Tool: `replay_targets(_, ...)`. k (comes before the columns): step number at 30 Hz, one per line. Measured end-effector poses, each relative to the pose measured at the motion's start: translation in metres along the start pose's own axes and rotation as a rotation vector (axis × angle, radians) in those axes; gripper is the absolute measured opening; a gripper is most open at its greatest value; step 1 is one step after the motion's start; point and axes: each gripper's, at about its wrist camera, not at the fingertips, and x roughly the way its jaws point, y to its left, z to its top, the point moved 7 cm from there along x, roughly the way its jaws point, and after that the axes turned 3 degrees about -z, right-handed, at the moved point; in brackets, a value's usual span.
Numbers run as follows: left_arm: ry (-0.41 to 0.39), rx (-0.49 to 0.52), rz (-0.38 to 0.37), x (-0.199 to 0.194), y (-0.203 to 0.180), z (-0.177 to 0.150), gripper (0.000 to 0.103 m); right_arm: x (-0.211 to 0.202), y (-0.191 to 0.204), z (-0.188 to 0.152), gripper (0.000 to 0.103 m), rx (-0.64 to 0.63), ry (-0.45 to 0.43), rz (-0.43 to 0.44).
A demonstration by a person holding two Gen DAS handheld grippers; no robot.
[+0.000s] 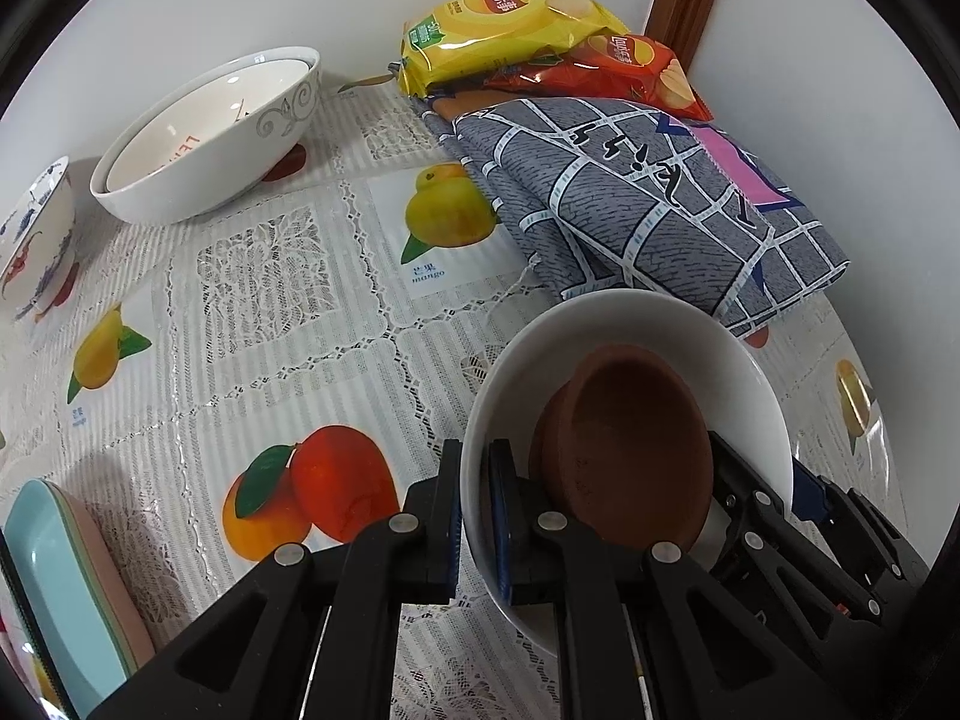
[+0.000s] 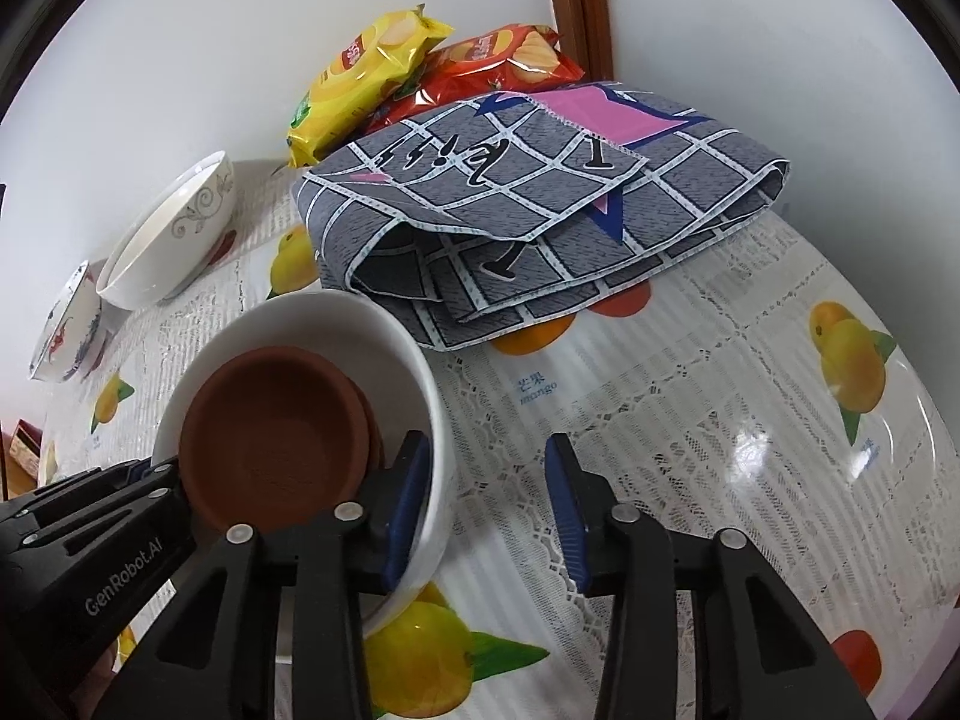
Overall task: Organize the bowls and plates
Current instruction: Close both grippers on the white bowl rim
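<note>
Between both grippers we're holding the white bowl with the terracotta saucer tilted inside: left gripper is pinching its near-left rim, while right gripper is gaping wide, straddling the opposite rim without clamping.

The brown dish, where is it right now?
The brown dish lies tilted inside the white bowl, near the folded cloth. The left gripper pinches the bowl's rim; the right gripper is open, straddling the opposite rim.
</note>
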Motion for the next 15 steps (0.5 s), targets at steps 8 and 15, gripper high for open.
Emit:
replay_targets(8,-0.013,-0.005,-0.001,-0.0004,0.0009,-0.0015,0.009,0.0014,-0.0001,0.0000,0.038,0.008,0.020,0.002)
replay_targets(15,-0.028,0.010,0.000,-0.0023,-0.0021,-0.0017,0.009,-0.0021,0.0088,-0.0016,0.015,-0.003,0.002,0.038)
